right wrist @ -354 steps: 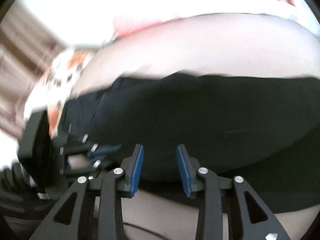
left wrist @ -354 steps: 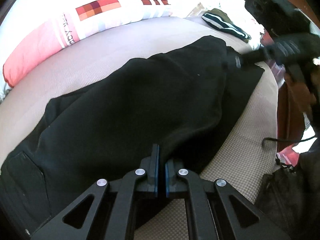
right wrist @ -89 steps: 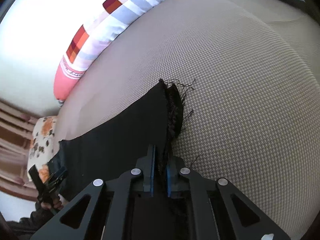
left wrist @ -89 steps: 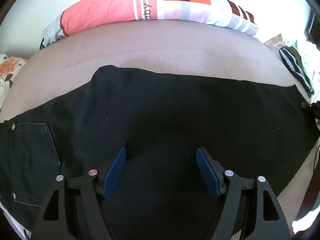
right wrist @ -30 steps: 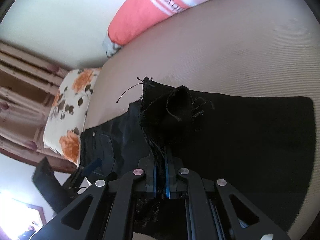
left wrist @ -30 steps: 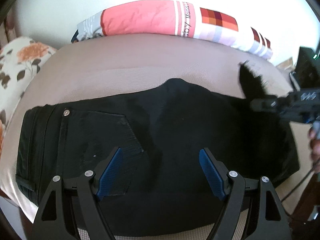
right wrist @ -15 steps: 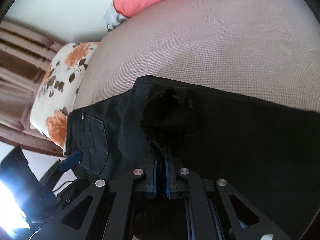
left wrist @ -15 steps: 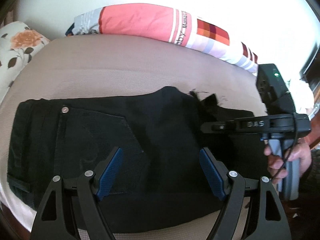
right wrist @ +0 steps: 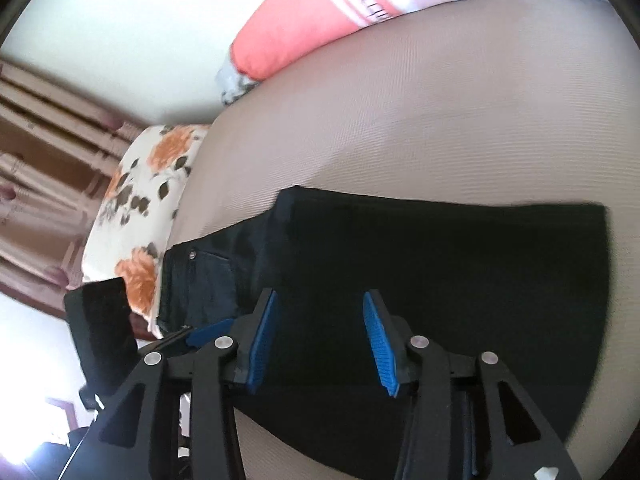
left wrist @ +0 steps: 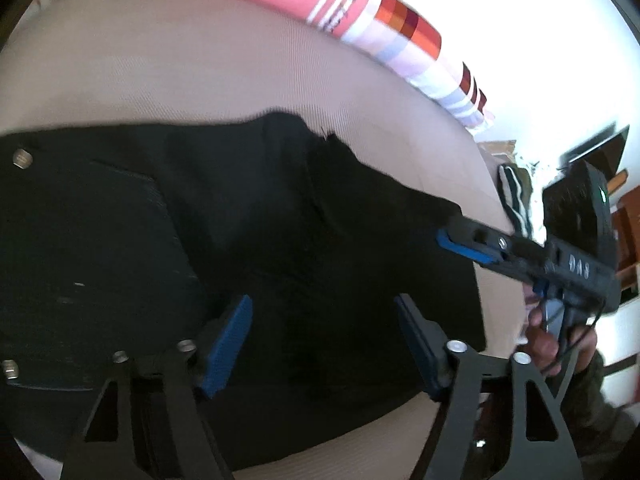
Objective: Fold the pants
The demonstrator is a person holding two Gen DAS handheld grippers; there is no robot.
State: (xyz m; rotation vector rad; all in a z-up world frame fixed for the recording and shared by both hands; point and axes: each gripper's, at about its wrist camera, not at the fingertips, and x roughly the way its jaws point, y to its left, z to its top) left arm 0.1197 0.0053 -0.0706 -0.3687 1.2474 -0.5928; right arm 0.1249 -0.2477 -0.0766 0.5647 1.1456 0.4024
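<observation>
The black pants [left wrist: 260,216] lie folded on the beige mattress [left wrist: 200,76], the leg end laid over toward the waist; the back pocket with rivets is at the left. They also show in the right wrist view [right wrist: 460,264]. My left gripper [left wrist: 324,340] is open and empty just above the pants' near part. My right gripper [right wrist: 320,340] is open and empty over the folded pants; it also shows in the left wrist view [left wrist: 460,240] at the pants' right edge.
A long pink and checked pillow [left wrist: 360,12] lies along the far side of the mattress. A floral pillow [right wrist: 140,200] sits at the left end. A striped garment [left wrist: 514,196] lies at the right end, by dark furniture.
My right gripper has opened and let go of the pant leg end, which now lies flat on the pants, and it has drawn back to the right. The left gripper moved closer.
</observation>
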